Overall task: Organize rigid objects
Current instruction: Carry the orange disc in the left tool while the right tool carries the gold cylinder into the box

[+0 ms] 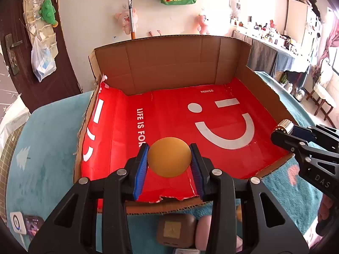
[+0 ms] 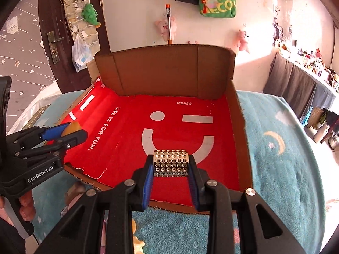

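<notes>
Jaws of the left gripper [image 1: 169,160] are clamped on an orange ball [image 1: 168,157], the blue pads [image 1: 141,165] pressing its two sides. Jaws of the right gripper [image 2: 171,167] are clamped on a studded metal cylinder [image 2: 171,163], which lies crosswise between the pads [image 2: 148,182].

Both grippers point down at a slant over the near part of a cardboard box [image 1: 175,63]. The box has a tall back wall, lower side walls and a torn, low front edge. Its floor is lined with a red sheet [image 1: 173,116] printed with a white smiley face, "MINISO" and "LIFE IS FOR FUN." The sheet is bare.

The ball hangs above the near left part of the sheet, beside the printed slogan. The cylinder hangs above the near right part, over the curve of the smile. In the left wrist view the right gripper shows at the right edge with the cylinder at its tip; in the right wrist view the left gripper shows at the left edge with the ball between its pads, and a hand [image 2: 25,209] grips its handle.

The box sits on a teal blanket [image 2: 279,169] with a moon and star pattern. A few small objects lie on the blanket in front of the box, too hidden to name.
</notes>
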### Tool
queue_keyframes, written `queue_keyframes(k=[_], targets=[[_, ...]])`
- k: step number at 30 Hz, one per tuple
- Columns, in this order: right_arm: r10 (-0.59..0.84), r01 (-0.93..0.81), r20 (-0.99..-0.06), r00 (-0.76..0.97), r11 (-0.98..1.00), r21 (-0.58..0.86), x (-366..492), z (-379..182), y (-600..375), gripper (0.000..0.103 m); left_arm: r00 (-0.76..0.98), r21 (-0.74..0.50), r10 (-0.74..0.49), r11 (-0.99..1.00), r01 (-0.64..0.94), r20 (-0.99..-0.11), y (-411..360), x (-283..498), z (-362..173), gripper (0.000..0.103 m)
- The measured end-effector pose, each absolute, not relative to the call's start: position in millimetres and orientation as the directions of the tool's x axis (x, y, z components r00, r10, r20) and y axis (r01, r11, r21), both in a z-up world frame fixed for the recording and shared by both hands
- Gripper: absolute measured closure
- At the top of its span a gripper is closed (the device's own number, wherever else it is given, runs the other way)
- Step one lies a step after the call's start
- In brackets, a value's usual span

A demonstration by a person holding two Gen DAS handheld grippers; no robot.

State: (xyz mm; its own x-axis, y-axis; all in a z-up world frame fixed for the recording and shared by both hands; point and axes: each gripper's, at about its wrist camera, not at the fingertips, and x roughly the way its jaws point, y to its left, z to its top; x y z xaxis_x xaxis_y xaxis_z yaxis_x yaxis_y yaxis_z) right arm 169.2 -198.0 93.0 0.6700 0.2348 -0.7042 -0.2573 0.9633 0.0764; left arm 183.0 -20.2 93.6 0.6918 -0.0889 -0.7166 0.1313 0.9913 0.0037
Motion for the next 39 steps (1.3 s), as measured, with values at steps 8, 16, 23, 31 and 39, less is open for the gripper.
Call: queue_keyframes(k=[8,16,23,31,39], targets=[[0.226,-0.247,-0.704,0.674,0.966,0.073,182,93,-192,0.071,0.67,0.008,-0.073,0.993,0.118,-0.739,-20,187,88,0.067],[0.182,-0.208,-0.748,0.638,0.976,0.061,209,69,-189,0.071,0.625,-0.026,-0.083,0.995,0.1,-0.776,-4,218,65,0.067],[0.167,-0.22,-0.767,0.62,0.975,0.035,224,62,-176,0.071,0.575,-0.047,-0.081,0.996,0.075,-0.814,6,236,37,0.067],[0.144,-0.219,-0.794,0.591,0.976,0.013,235,48,-167,0.071,0.559,-0.052,-0.074,0.997,0.055,-0.826,13,246,26,0.067],[0.134,-0.195,-0.826,0.548,0.98,0.03,243,33,-174,0.071,0.563,-0.037,-0.058,0.998,0.049,-0.825,9,249,26,0.067]])
